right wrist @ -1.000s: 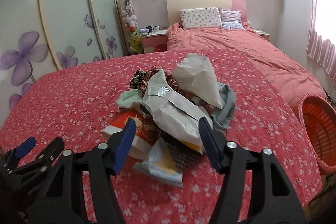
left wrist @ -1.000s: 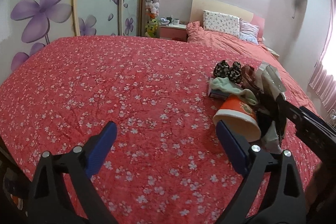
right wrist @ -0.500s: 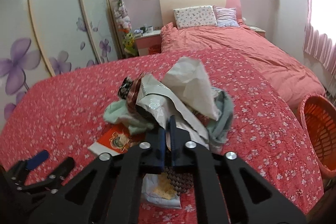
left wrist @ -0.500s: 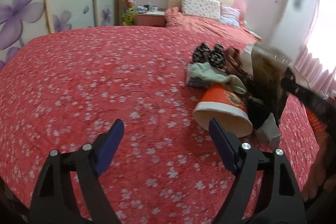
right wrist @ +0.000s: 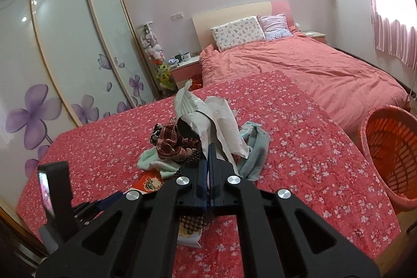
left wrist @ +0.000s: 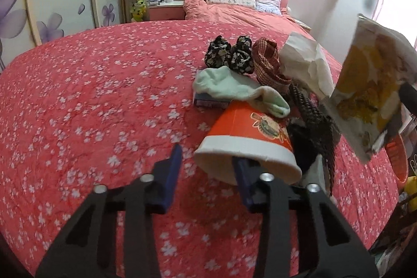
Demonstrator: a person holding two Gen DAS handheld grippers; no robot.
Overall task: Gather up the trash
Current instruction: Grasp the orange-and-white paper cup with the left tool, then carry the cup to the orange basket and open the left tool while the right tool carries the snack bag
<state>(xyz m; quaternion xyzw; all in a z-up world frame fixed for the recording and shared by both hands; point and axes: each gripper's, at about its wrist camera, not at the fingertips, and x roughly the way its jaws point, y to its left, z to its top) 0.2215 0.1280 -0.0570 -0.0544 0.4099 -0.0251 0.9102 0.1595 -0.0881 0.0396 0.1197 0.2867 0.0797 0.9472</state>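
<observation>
Aloft, wrapper (right wrist: pixel 198 119) in right tool (right wrist: pixel 208 168)

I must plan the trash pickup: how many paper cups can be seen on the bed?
1. The orange paper cup lies on its side at the near edge of the clothes pile; the left tool straddles its white rim. Others may be hidden under the pile.

Orange cup (left wrist: pixel 247 132), mint sock (left wrist: pixel 234 90), red white-flowered bedspread (left wrist: pixel 104 95), orange basket (right wrist: pixel 391 150).

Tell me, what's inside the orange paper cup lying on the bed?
One blue finger of the left gripper pokes into the orange paper cup. Deeper inside is hidden; its mouth faces away from view.
</observation>
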